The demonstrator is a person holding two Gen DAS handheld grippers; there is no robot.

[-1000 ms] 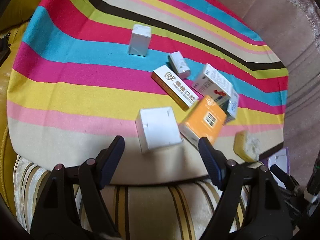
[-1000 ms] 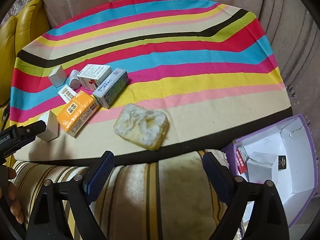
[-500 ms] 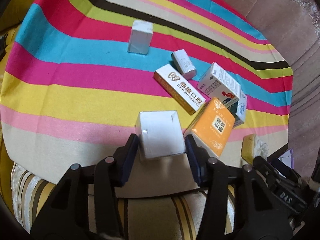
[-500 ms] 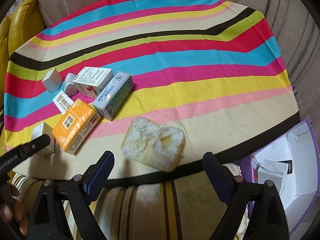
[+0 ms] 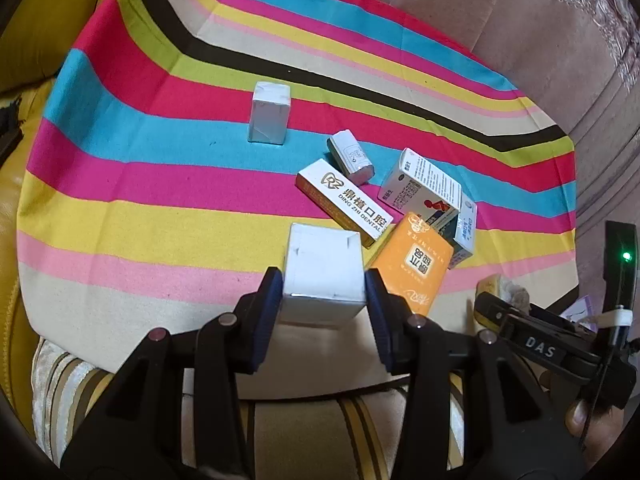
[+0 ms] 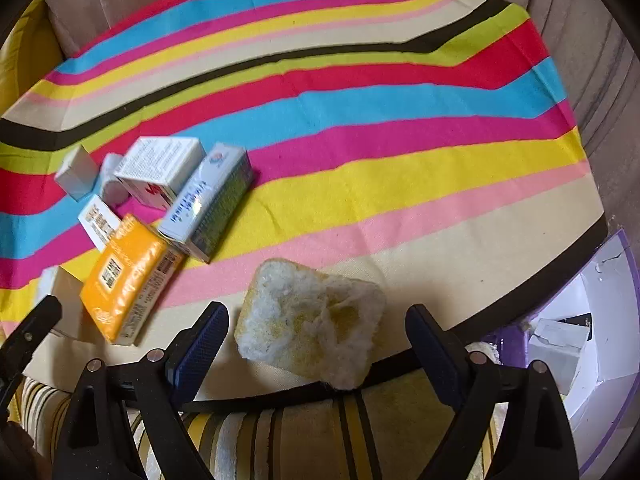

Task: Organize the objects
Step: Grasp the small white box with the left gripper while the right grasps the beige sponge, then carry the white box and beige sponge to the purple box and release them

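Observation:
My left gripper (image 5: 325, 292) is shut on a plain white box (image 5: 322, 270) at the near edge of the striped cloth (image 5: 160, 184). Beside it lie an orange box (image 5: 416, 264), a white dental box (image 5: 344, 200), a white medicine box (image 5: 420, 188), a small wrapped roll (image 5: 351, 156) and an upright white box (image 5: 269, 118). My right gripper (image 6: 318, 342) is open, its jaws on either side of a yellow sponge (image 6: 310, 326) without touching it. The orange box (image 6: 126, 278) and a blue-white box (image 6: 208, 200) lie to its left.
A purple-rimmed open box (image 6: 600, 320) with white items inside sits low at the right, off the cloth. A striped cushion (image 6: 280, 440) lies under both grippers. Brown sofa backing (image 5: 500, 12) rises behind the cloth. The right gripper's body (image 5: 540, 348) shows in the left view.
My left gripper moved forward and closed on the plain white box. My right gripper moved forward so the sponge now lies between its open jaws.

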